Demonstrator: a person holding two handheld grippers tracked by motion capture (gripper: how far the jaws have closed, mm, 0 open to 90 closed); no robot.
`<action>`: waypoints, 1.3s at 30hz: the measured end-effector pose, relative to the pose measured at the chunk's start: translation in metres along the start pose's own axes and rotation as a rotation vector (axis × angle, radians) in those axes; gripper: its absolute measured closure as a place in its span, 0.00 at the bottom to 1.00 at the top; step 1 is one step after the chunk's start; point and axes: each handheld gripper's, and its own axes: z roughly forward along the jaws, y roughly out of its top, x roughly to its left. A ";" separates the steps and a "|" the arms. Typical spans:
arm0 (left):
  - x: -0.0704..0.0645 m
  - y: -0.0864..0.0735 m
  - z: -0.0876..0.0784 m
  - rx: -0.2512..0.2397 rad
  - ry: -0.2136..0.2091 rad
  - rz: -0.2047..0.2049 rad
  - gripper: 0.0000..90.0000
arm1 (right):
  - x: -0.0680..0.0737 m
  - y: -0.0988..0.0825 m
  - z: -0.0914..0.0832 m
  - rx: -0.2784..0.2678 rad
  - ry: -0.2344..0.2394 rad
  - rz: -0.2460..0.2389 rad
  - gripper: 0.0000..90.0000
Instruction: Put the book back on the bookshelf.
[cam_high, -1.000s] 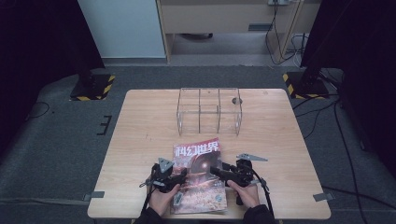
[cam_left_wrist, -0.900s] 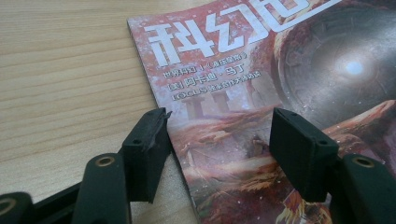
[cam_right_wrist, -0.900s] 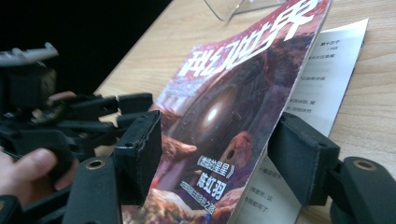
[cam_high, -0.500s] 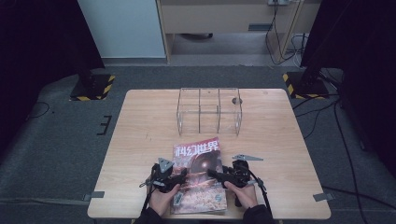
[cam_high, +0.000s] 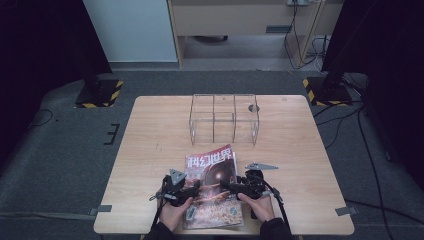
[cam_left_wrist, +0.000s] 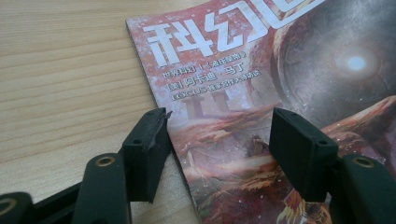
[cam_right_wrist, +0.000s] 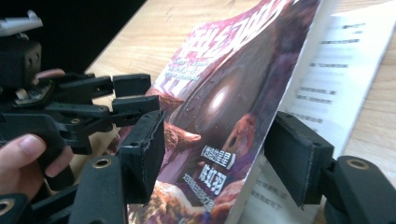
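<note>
The right claw (cam_high: 231, 186) is sitting a little further in over the magazine (cam_high: 212, 172) than a second ago, shifted slightly toward the left claw (cam_high: 192, 189). Its jaws have just been closing a little, with the lifted cover (cam_right_wrist: 233, 93) standing between them; the pads are not yet pressing on it. The cover's right edge is now rising off the inner page (cam_right_wrist: 336, 60), where earlier the magazine was looking flat on the table (cam_high: 300, 150). The grey plate (cam_high: 260, 166) beside the right hand is lying slightly nearer the magazine.
</note>
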 end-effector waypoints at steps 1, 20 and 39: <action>0.000 0.000 0.000 -0.001 -0.002 -0.002 0.41 | 0.001 0.001 0.002 0.021 -0.014 -0.016 0.43; 0.006 0.000 0.000 -0.007 -0.042 -0.010 0.37 | 0.001 0.007 -0.005 0.061 -0.109 -0.066 0.85; 0.021 0.003 -0.010 -0.082 -0.106 -0.071 0.26 | 0.031 0.016 -0.029 -0.110 -0.024 -0.154 0.96</action>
